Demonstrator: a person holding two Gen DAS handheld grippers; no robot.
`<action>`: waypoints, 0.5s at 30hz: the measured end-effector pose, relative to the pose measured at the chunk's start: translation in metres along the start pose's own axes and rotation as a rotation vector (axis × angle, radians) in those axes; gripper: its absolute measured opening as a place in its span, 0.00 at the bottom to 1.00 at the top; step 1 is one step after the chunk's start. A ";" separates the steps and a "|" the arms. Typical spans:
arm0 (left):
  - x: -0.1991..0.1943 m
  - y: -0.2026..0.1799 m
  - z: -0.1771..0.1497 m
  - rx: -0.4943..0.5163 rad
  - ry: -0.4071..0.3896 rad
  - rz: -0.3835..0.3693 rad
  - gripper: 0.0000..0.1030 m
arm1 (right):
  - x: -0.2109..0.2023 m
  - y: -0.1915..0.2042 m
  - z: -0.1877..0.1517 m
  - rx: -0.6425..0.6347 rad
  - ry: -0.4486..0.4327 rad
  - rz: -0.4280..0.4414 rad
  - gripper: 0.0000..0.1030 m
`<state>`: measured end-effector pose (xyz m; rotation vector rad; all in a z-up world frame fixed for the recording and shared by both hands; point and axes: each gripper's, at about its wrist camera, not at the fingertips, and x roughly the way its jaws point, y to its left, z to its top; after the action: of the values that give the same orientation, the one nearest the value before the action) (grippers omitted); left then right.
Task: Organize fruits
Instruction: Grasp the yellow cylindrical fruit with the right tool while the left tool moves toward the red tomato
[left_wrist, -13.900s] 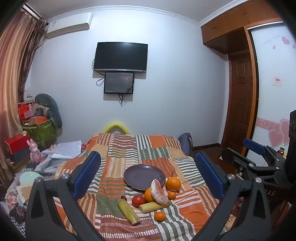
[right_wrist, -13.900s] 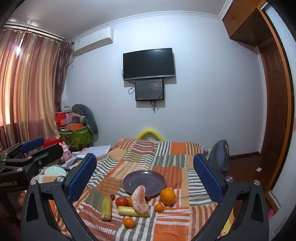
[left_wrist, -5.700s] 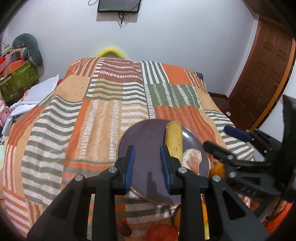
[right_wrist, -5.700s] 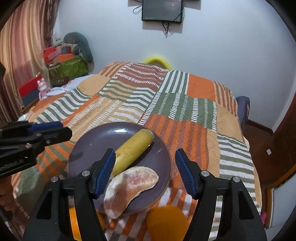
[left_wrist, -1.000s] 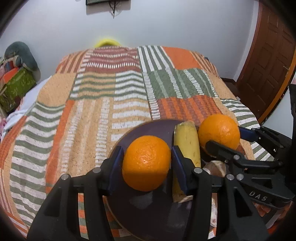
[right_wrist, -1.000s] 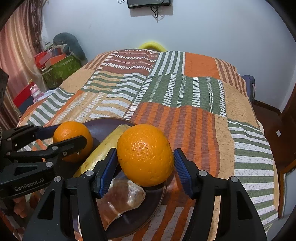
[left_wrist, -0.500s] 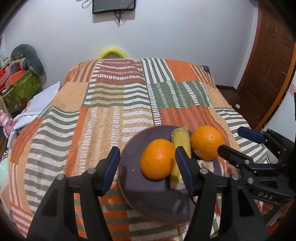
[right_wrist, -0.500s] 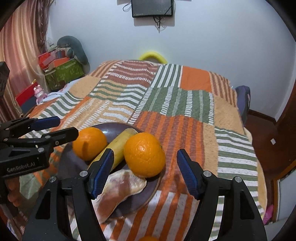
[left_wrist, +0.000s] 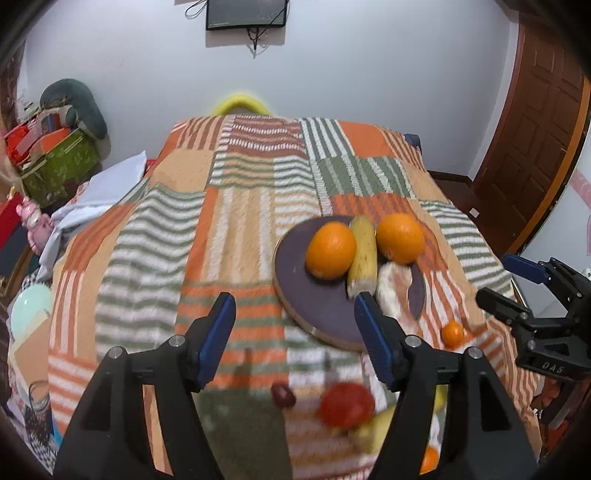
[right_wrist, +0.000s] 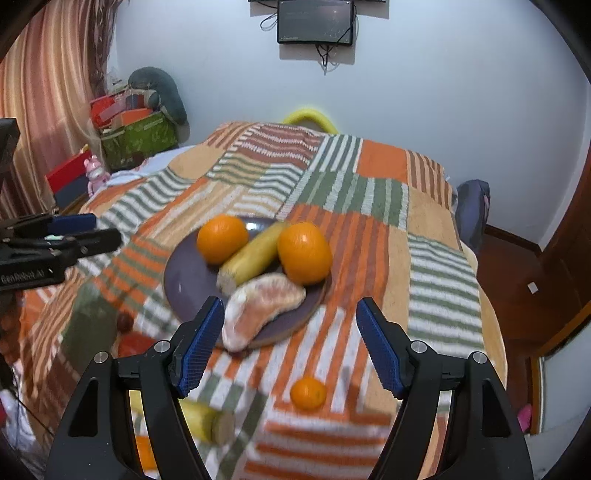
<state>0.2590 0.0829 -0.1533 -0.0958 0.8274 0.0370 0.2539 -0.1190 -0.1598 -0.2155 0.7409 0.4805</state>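
- Both the left tongs (left_wrist: 293, 315) and the right tongs (right_wrist: 288, 321) stood wide open and held nothing, hanging above the near part of the bed (left_wrist: 236, 206).
- On the plate (right_wrist: 184, 280) lay two oranges, one left (right_wrist: 221, 239) and one right (right_wrist: 304, 257), with a banana (right_wrist: 251, 260) between them and a peeled segment (right_wrist: 258, 308) at the near rim.
- The right orange sat at the plate's edge; on soft bedding a nudge could have rolled it off.
- Off the plate lay a small tangerine (right_wrist: 308, 393), a tomato (left_wrist: 347, 404), a dark little fruit (left_wrist: 283, 393) and another banana (right_wrist: 207, 421).
- The plate looked crowded, so adding these risked knocking the segment over the rim.
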 end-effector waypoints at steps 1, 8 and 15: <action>-0.003 0.002 -0.006 -0.002 0.009 0.002 0.64 | -0.001 0.000 -0.004 0.001 0.007 -0.008 0.69; -0.008 0.009 -0.051 0.007 0.085 0.027 0.65 | 0.001 -0.004 -0.049 0.031 0.101 -0.029 0.69; 0.003 -0.007 -0.092 0.033 0.184 -0.014 0.65 | 0.014 0.001 -0.076 0.078 0.164 0.022 0.69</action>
<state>0.1939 0.0670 -0.2174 -0.0744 1.0102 0.0009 0.2170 -0.1406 -0.2240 -0.1756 0.9216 0.4573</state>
